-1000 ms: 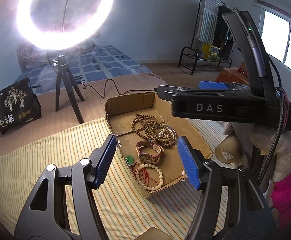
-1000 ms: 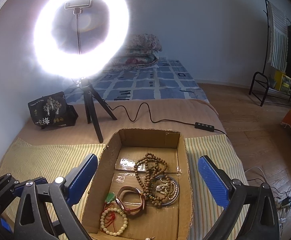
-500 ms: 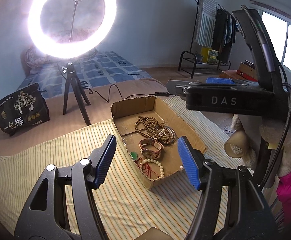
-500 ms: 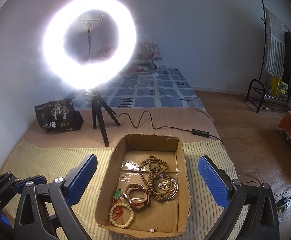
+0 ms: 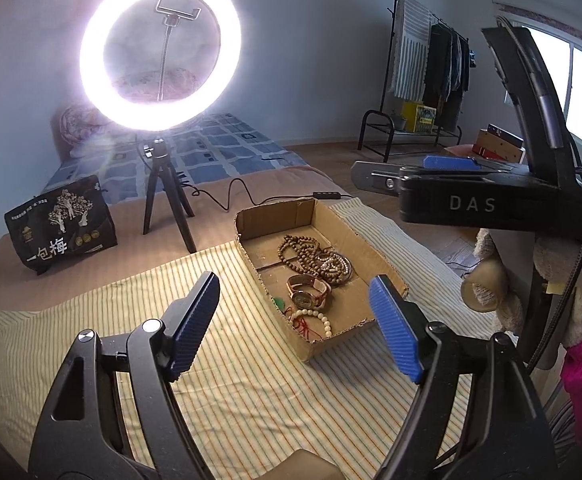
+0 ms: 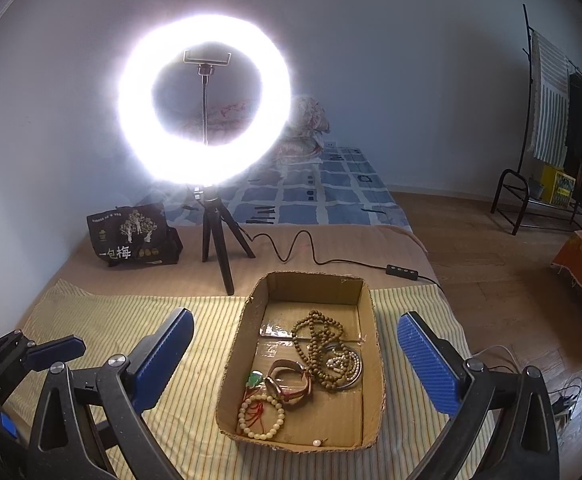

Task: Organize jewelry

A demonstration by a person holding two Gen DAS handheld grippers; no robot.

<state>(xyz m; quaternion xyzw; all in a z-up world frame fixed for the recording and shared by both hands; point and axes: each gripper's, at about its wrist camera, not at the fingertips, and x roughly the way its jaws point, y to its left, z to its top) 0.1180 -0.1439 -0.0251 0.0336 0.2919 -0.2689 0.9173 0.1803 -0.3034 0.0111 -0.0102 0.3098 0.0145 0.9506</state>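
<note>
While the jewelry (image 6: 311, 364) lay gathered in the box (image 6: 373, 320) ahead, both grippers' (image 5: 295, 320) (image 6: 291, 360) fingers (image 6: 163, 356) hung spread and empty, seemingly keeping clear.

My left-wrist view: right gripper (image 5: 453, 162) side-on, only one blue pad visible, so can't judge jaw gap there. Its black body blocks far-right floor and part of clothes rack (image 5: 423, 80). Cardboard box (image 5: 387, 276) near wall hides edge of pale bead bracelet (image 5: 315, 320). Green pendant (image 5: 278, 302) mostly hidden behind box wall. My right-wrist view: left gripper (image 6: 31, 354) cut off at left edge. Brown bead strand (image 6: 319, 340) and metal bangles (image 6: 347, 364) tangled, can't separate pieces. Ring light (image 6: 205, 100) glare washes out bedding behind.
</note>
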